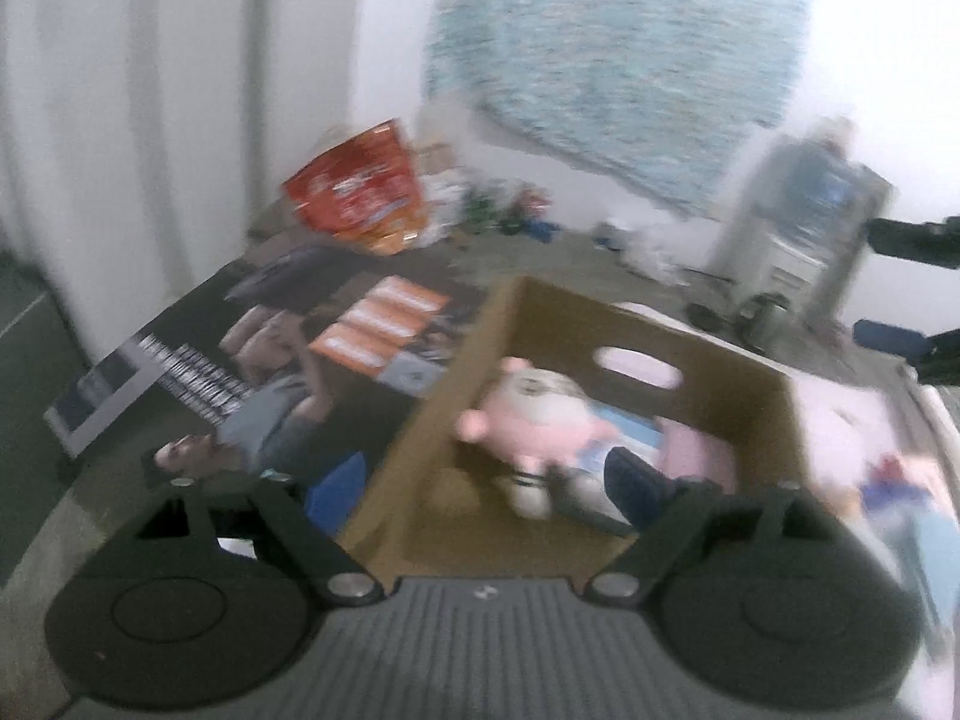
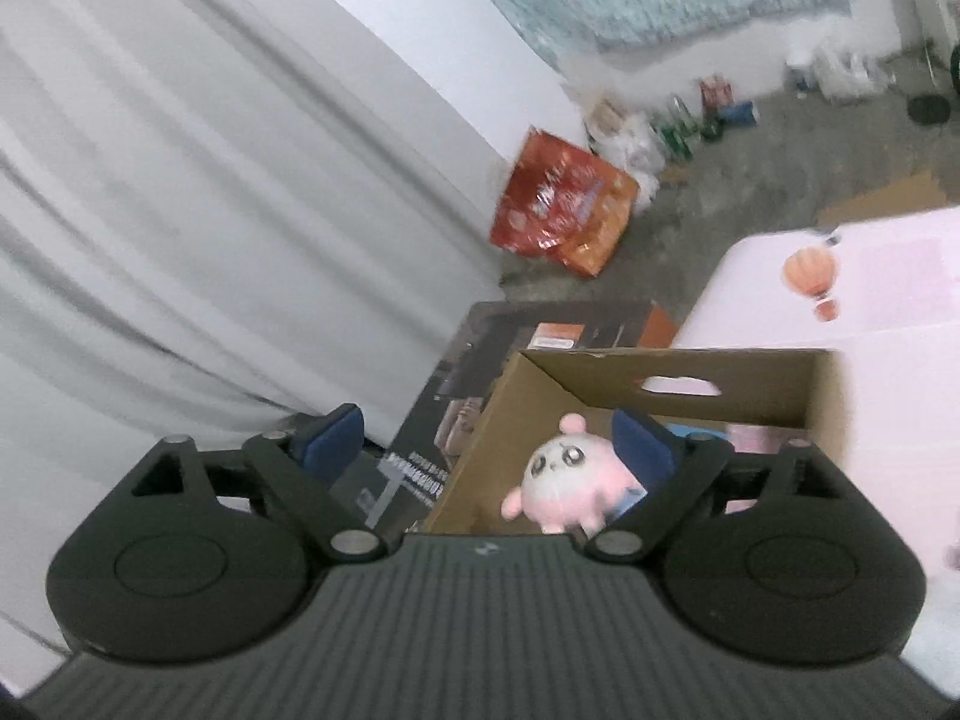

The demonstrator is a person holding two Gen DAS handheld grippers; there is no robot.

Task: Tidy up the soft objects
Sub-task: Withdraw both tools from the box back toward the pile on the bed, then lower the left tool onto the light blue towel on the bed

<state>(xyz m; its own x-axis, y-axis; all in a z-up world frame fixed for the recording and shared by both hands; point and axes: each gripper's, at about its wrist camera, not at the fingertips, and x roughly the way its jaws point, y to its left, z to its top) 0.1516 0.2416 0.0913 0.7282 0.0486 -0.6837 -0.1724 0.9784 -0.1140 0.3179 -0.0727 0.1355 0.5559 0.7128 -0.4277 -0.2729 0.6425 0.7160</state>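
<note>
A pink and white plush toy (image 1: 528, 414) lies inside an open brown cardboard box (image 1: 600, 324); it also shows in the right wrist view (image 2: 564, 480), inside the same box (image 2: 690, 375). My left gripper (image 1: 486, 480) is open above the box's near side, its blue pads spread wide. My right gripper (image 2: 489, 438) is open and empty above the box's left edge, one pad over the box beside the toy. Another soft toy (image 1: 900, 486) lies blurred on the pink surface at the right.
The box stands on a pink-white table (image 2: 870, 276). A dark printed carton (image 1: 270, 360) lies flat on the floor to the left. A red snack bag (image 2: 558, 204) leans by the white curtain (image 2: 210, 180). Clutter sits along the far wall.
</note>
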